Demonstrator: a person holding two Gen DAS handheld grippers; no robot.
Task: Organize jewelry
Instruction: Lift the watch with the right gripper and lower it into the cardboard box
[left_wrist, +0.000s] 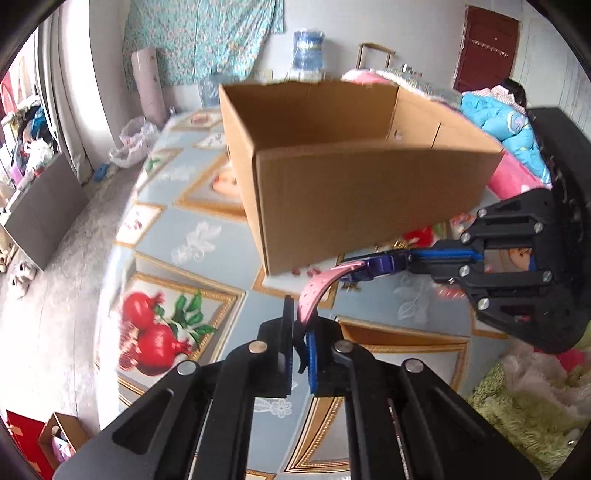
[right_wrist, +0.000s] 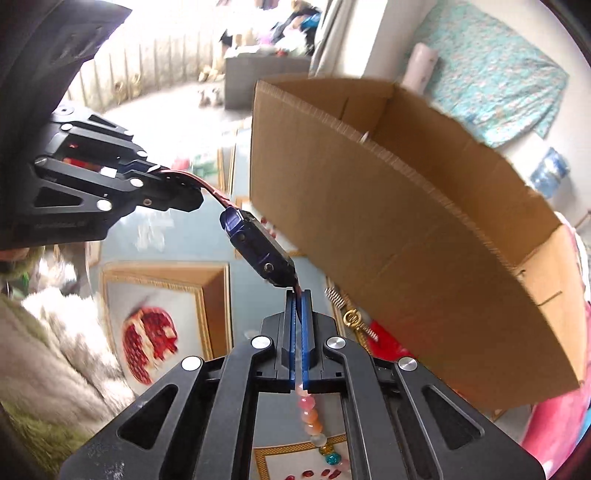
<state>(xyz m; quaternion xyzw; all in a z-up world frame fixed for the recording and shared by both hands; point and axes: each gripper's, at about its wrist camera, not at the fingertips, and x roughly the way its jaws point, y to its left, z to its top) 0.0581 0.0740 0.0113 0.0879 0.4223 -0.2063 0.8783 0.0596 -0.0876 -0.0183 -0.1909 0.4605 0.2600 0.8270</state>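
A watch with a dark purple case (left_wrist: 376, 266) and a pink strap (left_wrist: 314, 291) hangs in the air between both grippers, above the table and in front of an open cardboard box (left_wrist: 351, 192). My left gripper (left_wrist: 299, 326) is shut on one strap end. My right gripper (left_wrist: 408, 259) comes in from the right and grips the other side of the watch. In the right wrist view the right gripper (right_wrist: 298, 297) pinches the strap end just below the watch case (right_wrist: 258, 247), and the left gripper (right_wrist: 194, 194) holds the far strap. The box (right_wrist: 406, 221) stands to the right.
A bead bracelet (right_wrist: 312, 417) lies on the pomegranate-print tablecloth (right_wrist: 155, 339) under the right gripper. A gold clasp piece (right_wrist: 351, 318) and a small spring (right_wrist: 334, 295) lie by the box's foot. Green and white fluffy fabric (left_wrist: 535, 398) borders the table's near edge.
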